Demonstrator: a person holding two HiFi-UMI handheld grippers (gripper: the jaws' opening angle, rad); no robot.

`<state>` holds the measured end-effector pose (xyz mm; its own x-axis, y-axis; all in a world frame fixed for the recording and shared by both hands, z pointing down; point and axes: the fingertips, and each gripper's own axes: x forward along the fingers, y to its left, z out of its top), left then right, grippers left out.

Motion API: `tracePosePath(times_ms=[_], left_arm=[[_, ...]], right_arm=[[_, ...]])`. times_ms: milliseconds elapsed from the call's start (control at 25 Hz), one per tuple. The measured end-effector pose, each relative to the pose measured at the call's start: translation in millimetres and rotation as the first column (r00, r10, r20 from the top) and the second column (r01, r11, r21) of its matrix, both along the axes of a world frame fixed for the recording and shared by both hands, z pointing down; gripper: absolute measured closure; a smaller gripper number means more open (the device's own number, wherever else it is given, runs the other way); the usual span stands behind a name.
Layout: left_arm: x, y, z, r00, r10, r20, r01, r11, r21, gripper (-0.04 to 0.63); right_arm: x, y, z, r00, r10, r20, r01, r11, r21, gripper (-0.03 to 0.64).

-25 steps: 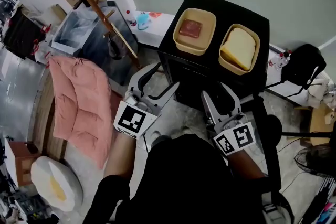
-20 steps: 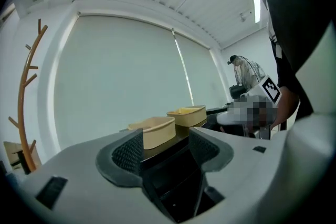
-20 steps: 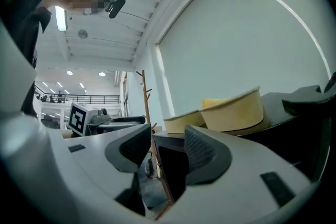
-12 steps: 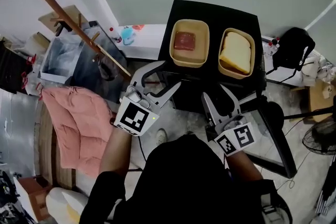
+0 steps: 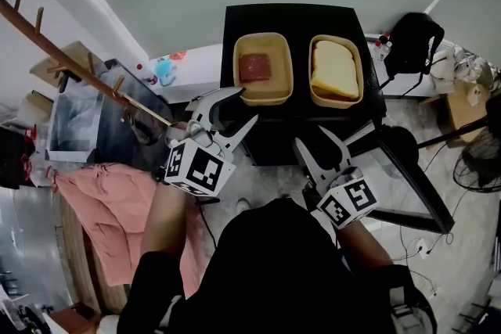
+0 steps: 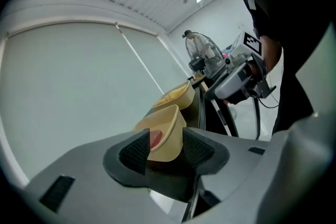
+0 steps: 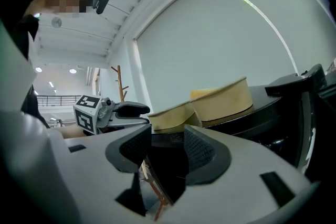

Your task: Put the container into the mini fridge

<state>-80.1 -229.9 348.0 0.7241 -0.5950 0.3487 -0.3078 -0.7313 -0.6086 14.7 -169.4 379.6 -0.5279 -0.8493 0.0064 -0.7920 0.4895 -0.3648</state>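
Two tan containers stand on top of the black mini fridge (image 5: 290, 18). One holds a red block (image 5: 262, 68) (image 6: 164, 131), the other a yellow slab (image 5: 337, 71) (image 7: 223, 98). My left gripper (image 5: 239, 107) (image 6: 164, 147) is at the red container's near left corner. Its jaws have just been closing, and that corner shows between the pads; I see no firm press on it. My right gripper (image 5: 317, 143) (image 7: 165, 147) hangs open in front of the fridge, below the yellow container, with nothing between its pads.
The fridge's glass door (image 5: 407, 184) stands swung open at the right. A wooden coat rack (image 5: 78, 51) slants across the left, with a pink cushion (image 5: 94, 207) on the floor below it. A black bag (image 5: 411, 35) and a fan (image 5: 481, 160) are at the right.
My left gripper has moved up to the red container's corner, rolled, and narrowed its jaws. The head view has swung so the fridge sits more central. My right gripper has barely moved.
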Motion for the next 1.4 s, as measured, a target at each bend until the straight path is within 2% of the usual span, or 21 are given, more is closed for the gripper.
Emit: tracePosePath(times_ms=[160,240,360,560,880,1040,1120,1160,1240,1280,1400], left_arm=[[1,-7,7,0.991,0.031,0.133,-0.039,0.998,0.058,0.392],[3,-7,8,0.983,0.054,0.174,-0.066,0.995,0.068,0.447],[5,-4,10,0.972,0.083,0.221,-0.103,0.992,0.078,0.47],[8,-1,9,0.954,0.154,0.256,-0.176,0.982,0.063,0.508],[12,11,5,0.908,0.3,0.292,-0.305,0.952,-0.027,0.556],[11,21,3,0.906,0.329,0.268,-0.329,0.943,-0.047,0.558],[9,27,2,0.908,0.336,0.252,-0.334,0.941,-0.05,0.558],[8,31,2,0.909,0.339,0.243,-0.336,0.94,-0.053,0.558],[7,37,1,0.911,0.346,0.225,-0.341,0.938,-0.059,0.56],[8,41,0,0.912,0.349,0.217,-0.344,0.937,-0.062,0.56],[9,53,-2,0.912,0.356,0.202,-0.349,0.934,-0.071,0.561]], right_arm=[[4,2,2,0.999,0.037,-0.009,-0.037,0.999,-0.015,0.411],[4,3,4,0.999,0.05,0.0,-0.05,0.998,-0.036,0.415],[4,4,7,0.998,0.064,0.017,-0.063,0.996,-0.06,0.42],[0,7,8,0.997,0.079,0.026,-0.077,0.994,-0.073,0.426],[-8,13,6,0.993,0.098,0.061,-0.092,0.992,-0.091,0.44],[-12,16,1,0.991,0.125,0.051,-0.12,0.989,-0.081,0.445],[-15,16,0,0.985,0.123,0.123,-0.11,0.988,-0.113,0.445],[-16,15,-1,0.973,0.116,0.198,-0.088,0.986,-0.144,0.445],[-19,12,-3,0.918,0.091,0.387,-0.01,0.979,-0.206,0.442],[-21,10,-5,0.881,0.079,0.467,0.032,0.974,-0.225,0.416],[-25,4,-10,0.801,0.061,0.596,0.118,0.96,-0.256,0.358]])
